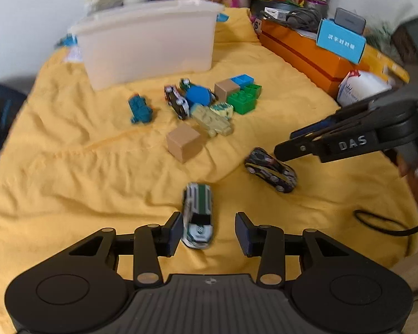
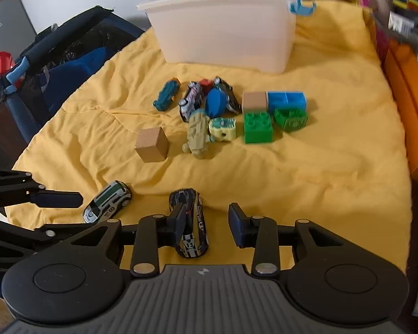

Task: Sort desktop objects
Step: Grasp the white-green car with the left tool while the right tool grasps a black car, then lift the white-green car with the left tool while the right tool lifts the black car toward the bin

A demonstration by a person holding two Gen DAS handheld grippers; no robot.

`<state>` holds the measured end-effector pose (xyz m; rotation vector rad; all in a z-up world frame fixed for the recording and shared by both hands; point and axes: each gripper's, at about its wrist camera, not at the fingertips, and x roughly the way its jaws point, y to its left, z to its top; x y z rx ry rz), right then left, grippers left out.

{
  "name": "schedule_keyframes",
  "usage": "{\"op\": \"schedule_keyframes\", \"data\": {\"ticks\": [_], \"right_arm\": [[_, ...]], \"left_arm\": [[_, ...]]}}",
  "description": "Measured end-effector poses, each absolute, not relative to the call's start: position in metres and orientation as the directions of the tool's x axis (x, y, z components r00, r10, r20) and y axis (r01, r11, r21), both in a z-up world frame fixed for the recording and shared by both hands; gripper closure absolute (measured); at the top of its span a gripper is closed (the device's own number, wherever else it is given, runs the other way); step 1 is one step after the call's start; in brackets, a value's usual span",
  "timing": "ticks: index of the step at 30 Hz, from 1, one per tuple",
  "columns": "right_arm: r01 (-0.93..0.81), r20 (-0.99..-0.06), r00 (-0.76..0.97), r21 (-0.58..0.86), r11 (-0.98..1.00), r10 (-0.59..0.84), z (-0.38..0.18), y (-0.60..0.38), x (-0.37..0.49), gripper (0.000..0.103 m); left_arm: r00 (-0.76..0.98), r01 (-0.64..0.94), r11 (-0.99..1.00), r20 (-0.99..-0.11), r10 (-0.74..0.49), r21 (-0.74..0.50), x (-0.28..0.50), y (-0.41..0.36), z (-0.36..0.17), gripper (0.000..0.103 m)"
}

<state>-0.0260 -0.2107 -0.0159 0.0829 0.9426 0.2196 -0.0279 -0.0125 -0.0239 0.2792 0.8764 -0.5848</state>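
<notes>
Left tool (image 1: 207, 229) parted around green-white car (image 1: 197, 217); right tool (image 2: 206, 226) parted beside dark car (image 2: 189, 222).

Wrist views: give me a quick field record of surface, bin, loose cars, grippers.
surface: yellow cloth
bin: translucent white tub, far side of cloth
near cars: green-white car between left gripper fingers; dark number 13 car between right gripper fingers
pile: cars, bricks and wooden cube mid-cloth
left gripper: open, car lies on cloth
right gripper: open, car lies on cloth
</notes>
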Motion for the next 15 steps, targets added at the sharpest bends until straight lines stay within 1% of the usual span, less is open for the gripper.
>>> {"op": "schedule_keyframes", "data": {"ticks": [2,5,6,7,8,11,15], "right_arm": [[-0.179,-0.79,0.576,0.129,0.975,0.21,-0.013,-0.203,-0.028,0.061],[-0.222,-0.791,0.583,0.068,0.973,0.188,-0.013,-0.189,-0.03,0.06],[-0.232,-0.791,0.584,0.052,0.971,0.182,-0.015,-0.185,-0.03,0.059],[-0.24,-0.794,0.582,0.036,0.97,0.174,-0.017,-0.182,-0.03,0.054],[-0.243,-0.801,0.576,0.019,0.97,0.16,-0.021,-0.179,-0.03,0.052],[-0.243,-0.819,0.551,0.022,0.97,0.157,-0.03,-0.175,-0.029,0.052],[-0.254,-0.818,0.556,0.001,0.967,0.147,-0.029,-0.172,-0.032,0.052]], "left_arm": [[0.519,0.589,0.808,-0.777,-0.355,0.024,-0.029,-0.014,-0.022,0.058],[0.52,0.589,0.808,-0.779,-0.35,0.03,-0.025,-0.016,-0.023,0.057],[0.52,0.589,0.808,-0.781,-0.345,0.035,-0.024,-0.018,-0.024,0.057],[0.52,0.591,0.806,-0.782,-0.344,0.037,-0.023,-0.019,-0.026,0.056],[0.518,0.593,0.804,-0.784,-0.341,0.041,-0.022,-0.02,-0.029,0.056],[0.493,0.607,0.794,-0.8,-0.341,0.036,-0.019,-0.024,-0.04,0.056],[0.484,0.616,0.787,-0.804,-0.345,0.034,-0.018,-0.026,-0.043,0.056]]}}
